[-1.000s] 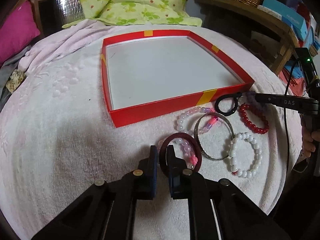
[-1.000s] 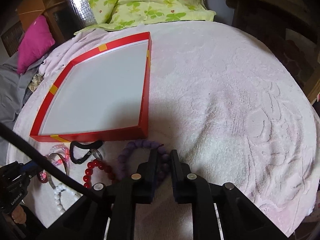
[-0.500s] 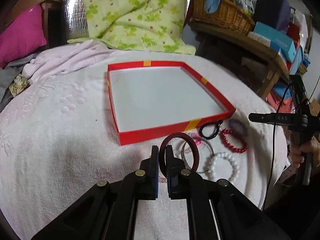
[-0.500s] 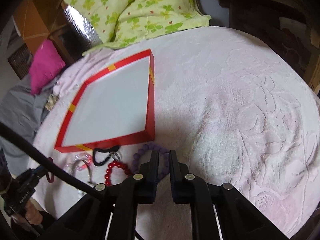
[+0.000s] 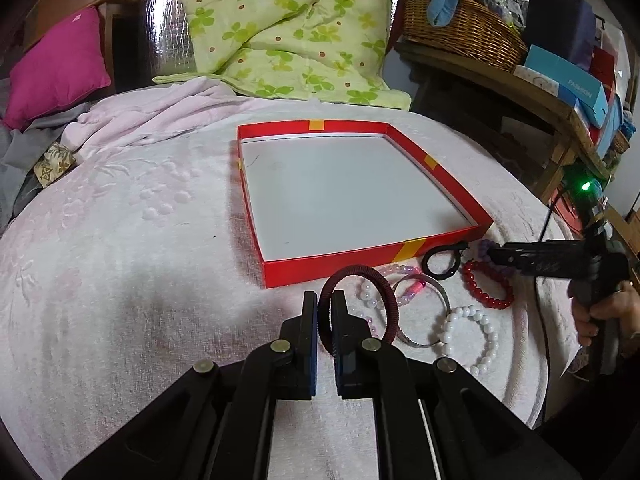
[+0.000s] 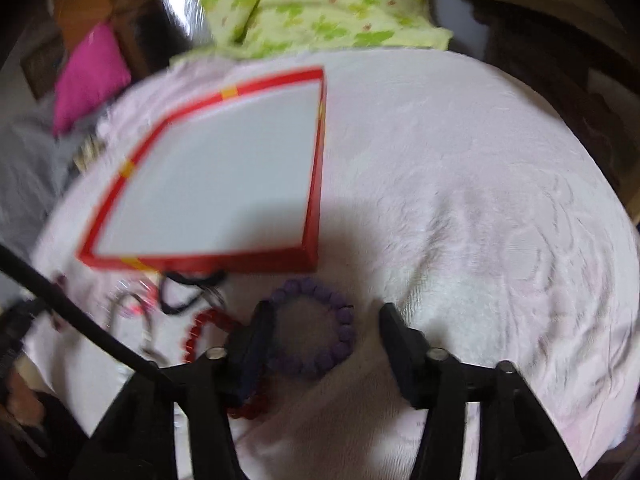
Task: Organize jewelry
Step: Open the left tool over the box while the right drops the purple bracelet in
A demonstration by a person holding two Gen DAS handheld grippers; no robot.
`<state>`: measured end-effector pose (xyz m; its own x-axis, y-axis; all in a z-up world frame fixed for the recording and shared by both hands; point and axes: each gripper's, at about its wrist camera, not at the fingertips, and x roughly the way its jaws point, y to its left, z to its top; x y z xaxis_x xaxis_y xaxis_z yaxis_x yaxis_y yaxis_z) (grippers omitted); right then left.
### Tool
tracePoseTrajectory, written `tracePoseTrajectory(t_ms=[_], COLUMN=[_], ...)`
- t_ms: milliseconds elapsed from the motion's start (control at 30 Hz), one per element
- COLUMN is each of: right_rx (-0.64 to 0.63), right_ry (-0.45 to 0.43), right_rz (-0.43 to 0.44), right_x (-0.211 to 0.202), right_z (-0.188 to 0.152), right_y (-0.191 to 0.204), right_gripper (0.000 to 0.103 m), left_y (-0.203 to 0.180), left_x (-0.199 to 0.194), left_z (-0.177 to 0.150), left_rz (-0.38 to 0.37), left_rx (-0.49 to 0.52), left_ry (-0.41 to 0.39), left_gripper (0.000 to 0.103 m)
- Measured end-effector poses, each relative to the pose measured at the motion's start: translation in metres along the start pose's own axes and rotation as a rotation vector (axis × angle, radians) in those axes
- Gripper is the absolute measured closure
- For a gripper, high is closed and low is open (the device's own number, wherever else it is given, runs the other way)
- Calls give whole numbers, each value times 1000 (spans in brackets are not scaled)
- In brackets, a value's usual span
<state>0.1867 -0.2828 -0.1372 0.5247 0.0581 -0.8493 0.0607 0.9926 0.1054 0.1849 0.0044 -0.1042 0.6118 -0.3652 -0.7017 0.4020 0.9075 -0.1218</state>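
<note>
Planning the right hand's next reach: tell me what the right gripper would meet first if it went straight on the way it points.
Probably the purple bead bracelet, lying on the blanket between the opening jaws of the right gripper. Blur leaves depth uncertain.

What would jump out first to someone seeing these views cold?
Probably the big red tray, white inside with nothing in it, mid-blanket. Next, the left gripper shut on a dark red bangle, just in front of the tray's near wall. Beside it lie loose bracelets, and the right gripper is opening over a purple bead bracelet, which lies on the blanket between its fingers.
</note>
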Motion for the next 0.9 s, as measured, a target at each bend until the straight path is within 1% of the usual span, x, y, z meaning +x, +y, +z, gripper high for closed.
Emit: tracePoseTrajectory(t_ms=[33, 67, 100, 200, 267, 333, 433, 533, 633, 700, 767, 833, 900], right_rx=[-20, -38, -45, -43, -36, -26, 6, 84, 137, 152, 150, 138, 129], right_ry=[-11, -25, -26, -26, -29, -51, -122, -198, -271, -286, -282, -268, -237], right_rz=[-24, -33, -38, -59, -52, -43, -29, 25, 98, 147, 185, 208, 236], right_x=[2, 1, 0, -6, -15, -29, -54, -78, -94, -95, -88, -75, -58], right_z=[0, 0, 0, -3, -7, -10, -13, -10, -3, 8, 19, 34, 49], right_y=[3, 5, 5, 5, 4, 1, -8, -21, -26, -19, -9, 6, 25], right_gripper=[59, 70, 86, 93, 93, 93, 93, 93, 93, 93, 93, 93, 93], left_y=[0, 1, 1, 4, 7, 8, 7, 4, 2, 1, 2, 2, 1], left_x=[0, 0, 0, -2, -5, -8, -9, -11, -6, -2, 8, 17, 28], left_z=[1, 1, 1, 1, 2, 4, 5, 8, 16, 25, 38, 49, 61], left_rz=[2, 4, 6, 12, 8, 10, 10, 23, 17, 32, 24, 41, 35], left_rx=[0, 0, 0, -10, -22, -24, -22, -4, -3, -2, -28, -35, -47], left_ry=[-2, -3, -4, -11, -21, -37, -53, -76, -68, -67, -45, -30, -30], left_gripper=[96, 96, 96, 96, 96, 96, 96, 96, 96, 96, 96, 96, 96])
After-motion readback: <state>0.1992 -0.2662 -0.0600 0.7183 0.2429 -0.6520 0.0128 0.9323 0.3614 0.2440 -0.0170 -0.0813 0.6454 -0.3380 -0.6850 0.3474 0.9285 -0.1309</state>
